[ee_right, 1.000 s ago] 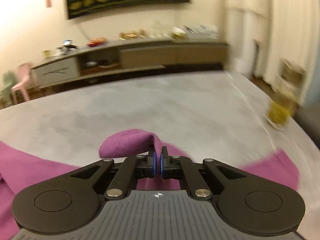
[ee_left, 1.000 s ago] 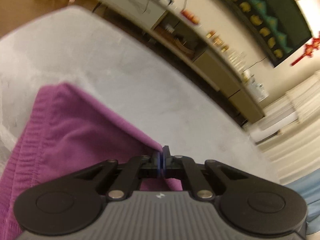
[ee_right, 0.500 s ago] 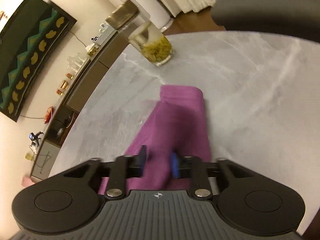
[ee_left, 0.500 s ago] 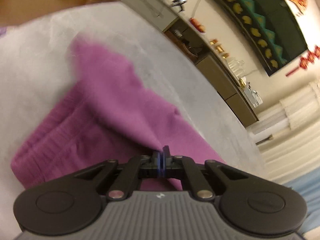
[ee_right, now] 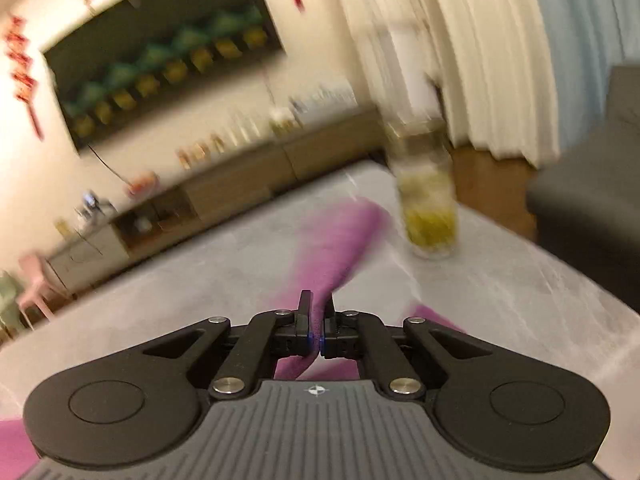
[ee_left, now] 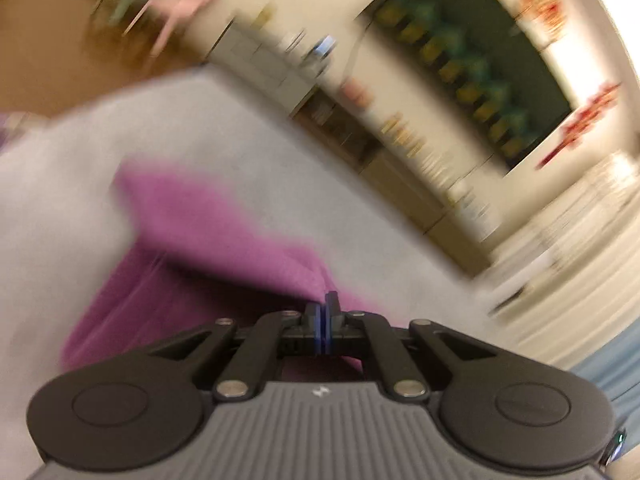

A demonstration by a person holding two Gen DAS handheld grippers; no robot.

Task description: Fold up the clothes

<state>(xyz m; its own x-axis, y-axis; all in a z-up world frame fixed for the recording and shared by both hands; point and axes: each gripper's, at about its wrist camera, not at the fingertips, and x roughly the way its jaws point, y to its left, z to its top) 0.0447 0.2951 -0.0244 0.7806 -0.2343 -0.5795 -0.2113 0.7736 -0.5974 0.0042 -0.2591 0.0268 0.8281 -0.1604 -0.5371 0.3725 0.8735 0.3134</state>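
Both views heavily motion-blurred, esp. the background. The left gripper [ee_left: 325, 303] has its jaws pressed together on a fold of the purple garment [ee_left: 208, 232]; the cloth rises from the grey table [ee_left: 248, 136] to the fingertips, and its lower part is cut off behind the gripper body. Fabric edges are smeared, so the exact shape & which part of the garment is pinched can't be made out.

The right gripper [ee_right: 317, 305] is also clamped, w/ a strip of the same garment [ee_right: 340, 240] caught between the pads; the strip stretches away toward the far table edge. More purple shows at the bottom left corner, partly hidden by the gripper housing. A glass jar [ee_right: 426, 200] w/ yellow-green contents stands near the strip's far end; touching or not, can't tell through the blur. Sideboard [ee_right: 248, 168] along the wall is only a smear; items on it unreadable.
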